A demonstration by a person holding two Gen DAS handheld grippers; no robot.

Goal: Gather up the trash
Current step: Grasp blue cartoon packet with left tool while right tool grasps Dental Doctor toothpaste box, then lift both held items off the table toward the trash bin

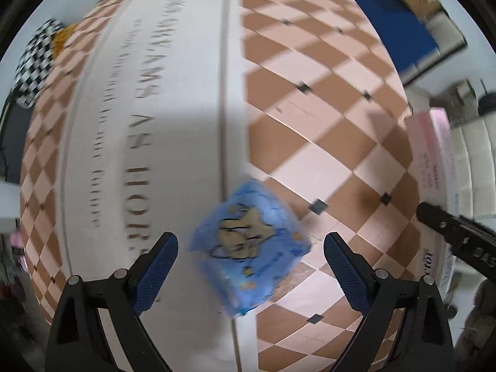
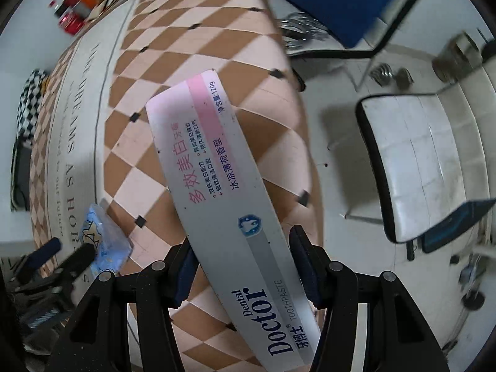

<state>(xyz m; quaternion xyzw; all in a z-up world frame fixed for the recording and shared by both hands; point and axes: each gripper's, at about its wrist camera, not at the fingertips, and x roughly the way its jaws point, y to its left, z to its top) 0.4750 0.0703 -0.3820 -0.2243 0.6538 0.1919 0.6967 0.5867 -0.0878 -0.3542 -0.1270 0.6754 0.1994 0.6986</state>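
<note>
Much of the left wrist view is smeared by motion, so the print on the blue packet is hard to make out; a tan cartoon figure seems to be drawn on it. The packet is seen between the spread fingers of the left claw, whose jaws stand wide apart with gaps on both sides; whether the packet rests on the bench or is in the air cannot be told. The bench is covered by a checked cloth with a white lettered band, its words cut off at the frame edges.

In the right wrist view the toothpaste box is clamped crosswise in the right claw, its near end running out of frame below. There the packet appears at lower left, beside the dark tips of the other claw. Only this view shows the white chair seat on the floor beyond the bench edge; in the left view just a pink sliver of the box is caught at the right.
</note>
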